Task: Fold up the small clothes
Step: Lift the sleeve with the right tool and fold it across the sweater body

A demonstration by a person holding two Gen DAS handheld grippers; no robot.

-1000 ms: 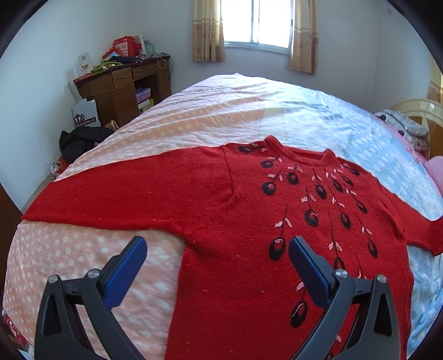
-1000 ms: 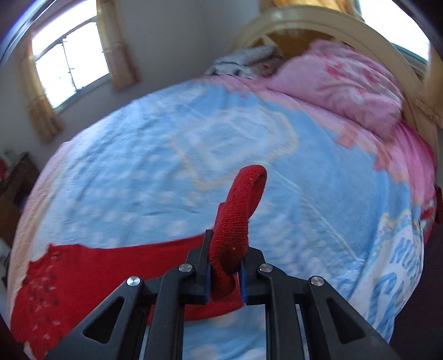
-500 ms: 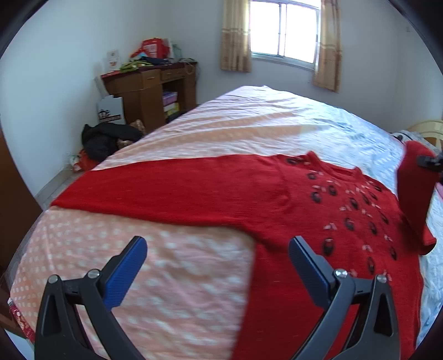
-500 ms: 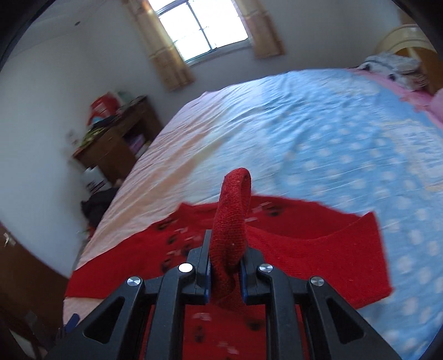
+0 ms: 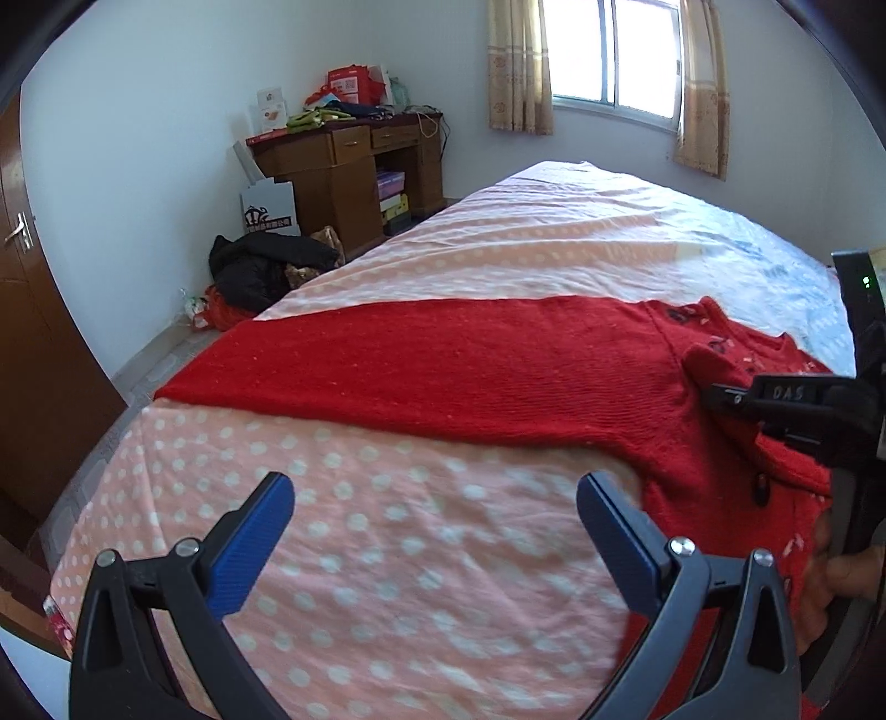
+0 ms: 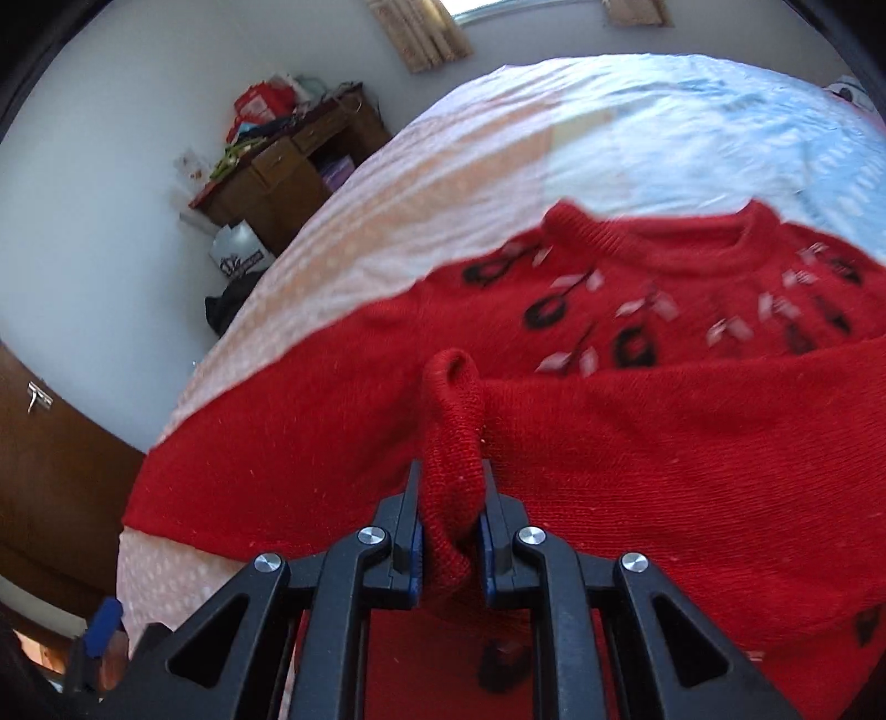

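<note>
Right wrist view | right gripper [image 6: 451, 531] clamped on red sweater [image 6: 692, 443] cuff, sleeve laid across the chest ahead of it | left gripper [image 5: 434, 534] jaws apart, empty, over bedsheet [image 5: 387, 554], other sleeve spread ahead | first fold underway; second sleeve, body remain

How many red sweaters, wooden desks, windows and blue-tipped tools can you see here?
Red sweater: 1
Wooden desk: 1
Window: 1
Tools with blue tips: 2, the left tool open over the dotted bedsheet, the right tool shut on the sweater's sleeve cuff
Total: 5
</note>
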